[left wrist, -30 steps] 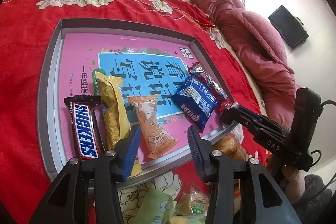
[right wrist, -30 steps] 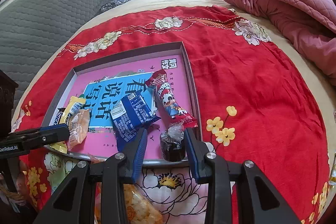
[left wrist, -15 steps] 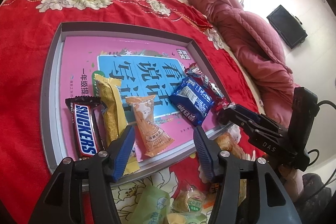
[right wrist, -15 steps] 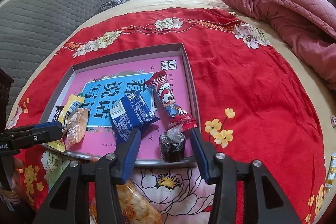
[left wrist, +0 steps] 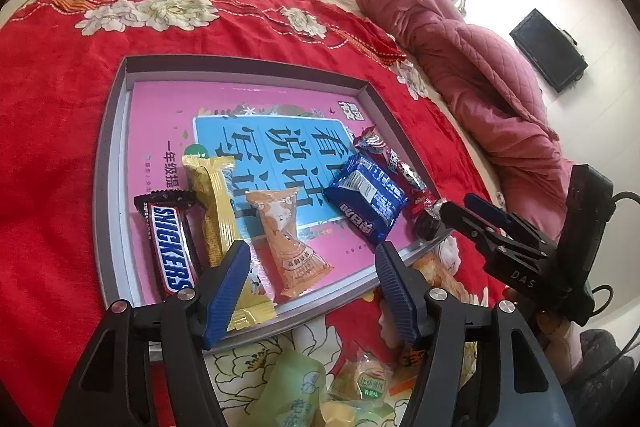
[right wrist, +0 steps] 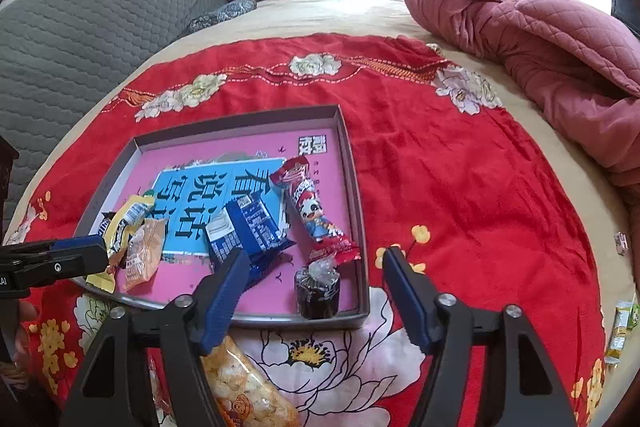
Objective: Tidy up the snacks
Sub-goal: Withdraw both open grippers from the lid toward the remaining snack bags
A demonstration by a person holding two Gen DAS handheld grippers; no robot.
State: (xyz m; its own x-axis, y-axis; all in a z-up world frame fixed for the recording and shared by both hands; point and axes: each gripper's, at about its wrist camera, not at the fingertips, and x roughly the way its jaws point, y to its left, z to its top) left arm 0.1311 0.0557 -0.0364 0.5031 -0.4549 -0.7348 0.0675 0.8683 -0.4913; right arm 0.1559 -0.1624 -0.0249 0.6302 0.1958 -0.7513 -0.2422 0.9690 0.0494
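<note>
Both jaws just opened wide, gripping nothing: left hand-held gripper (left wrist: 310,281) over orange snack packet (left wrist: 290,241), right hand-held gripper (right wrist: 314,285) around dark wrapped candy (right wrist: 317,291), inside tray (right wrist: 362,219) on bed.

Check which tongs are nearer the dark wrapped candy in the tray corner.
Right. The right tongs stand open around the dark wrapped candy, not touching. The left tongs sit open over the orange packet, across the tray.
</note>
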